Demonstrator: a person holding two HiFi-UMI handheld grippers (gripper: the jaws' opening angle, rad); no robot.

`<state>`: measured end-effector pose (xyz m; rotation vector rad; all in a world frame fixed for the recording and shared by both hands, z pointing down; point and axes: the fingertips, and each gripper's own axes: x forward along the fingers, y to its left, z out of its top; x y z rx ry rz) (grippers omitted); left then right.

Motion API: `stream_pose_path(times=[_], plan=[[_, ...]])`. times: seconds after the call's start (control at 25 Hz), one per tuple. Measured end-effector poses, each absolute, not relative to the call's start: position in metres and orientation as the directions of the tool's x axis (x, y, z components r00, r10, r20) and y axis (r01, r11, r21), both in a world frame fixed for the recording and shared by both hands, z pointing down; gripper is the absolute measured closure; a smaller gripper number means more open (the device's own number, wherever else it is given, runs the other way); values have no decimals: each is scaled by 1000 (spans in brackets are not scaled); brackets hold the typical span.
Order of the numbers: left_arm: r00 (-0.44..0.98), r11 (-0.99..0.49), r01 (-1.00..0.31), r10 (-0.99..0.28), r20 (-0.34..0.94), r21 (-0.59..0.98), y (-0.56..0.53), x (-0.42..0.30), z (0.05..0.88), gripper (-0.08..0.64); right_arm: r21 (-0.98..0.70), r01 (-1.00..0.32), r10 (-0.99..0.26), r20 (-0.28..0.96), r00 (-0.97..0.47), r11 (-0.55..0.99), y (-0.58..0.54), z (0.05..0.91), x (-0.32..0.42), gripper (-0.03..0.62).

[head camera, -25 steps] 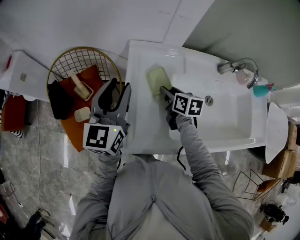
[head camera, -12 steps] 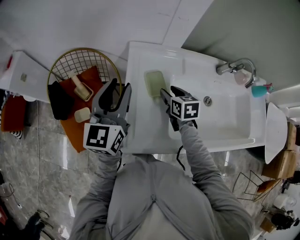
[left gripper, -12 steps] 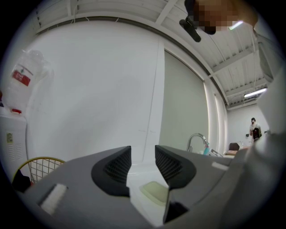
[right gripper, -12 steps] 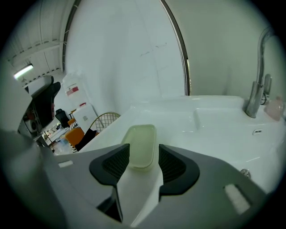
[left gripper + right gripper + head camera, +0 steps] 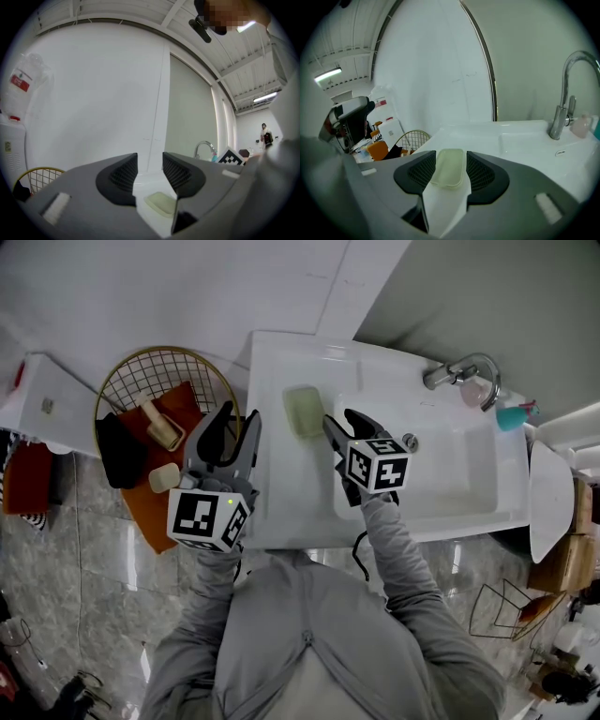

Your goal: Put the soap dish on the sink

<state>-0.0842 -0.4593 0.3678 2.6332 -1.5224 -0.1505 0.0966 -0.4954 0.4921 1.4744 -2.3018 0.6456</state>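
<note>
The soap dish (image 5: 303,412) lay flat on the left ledge of the sink (image 5: 281,486), just left of the basin and toward the far edge, touched by neither gripper; a second earlier the right gripper (image 5: 339,420) had its tips right at the dish's near right edge with the jaws narrower, and half a second earlier they had already spread; by this moment the gripper had drawn back toward the person and lifted clear, so that bare white ledge showed between its tips and the dish; its marker cube had also rolled, one patterned face turning more squarely upward. The dish itself had kept its place on the ledge.

The right gripper's jaws stood wide apart and held nothing; in the right gripper view the pale green dish showed in the gap between them, lying beyond and below the pads; the gripper tilted downward over the basin's near left corner, the grey sleeve (image 5: 398,554) stretched out behind it.

The left gripper (image 5: 239,418) had stayed where it was, held level over the gap between the sink and the gold wire basket (image 5: 120,371) at the left; its jaws were likewise apart and empty. The tap (image 5: 459,371) stood at the far right of the sink.
</note>
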Motion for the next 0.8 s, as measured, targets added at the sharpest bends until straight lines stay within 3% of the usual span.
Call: stream_pose_path(times=[0.4,0.8], plan=[[508,-509,-853,-861,-41,115,-450,-80,361,383,-118,-924,-866,323,-382,364,-479,418,109,408],[509,-513,-854,-859,-57,87,-433,-73,348,383,-165,-914,-910,133,-392,370,-447,350,123,408]])
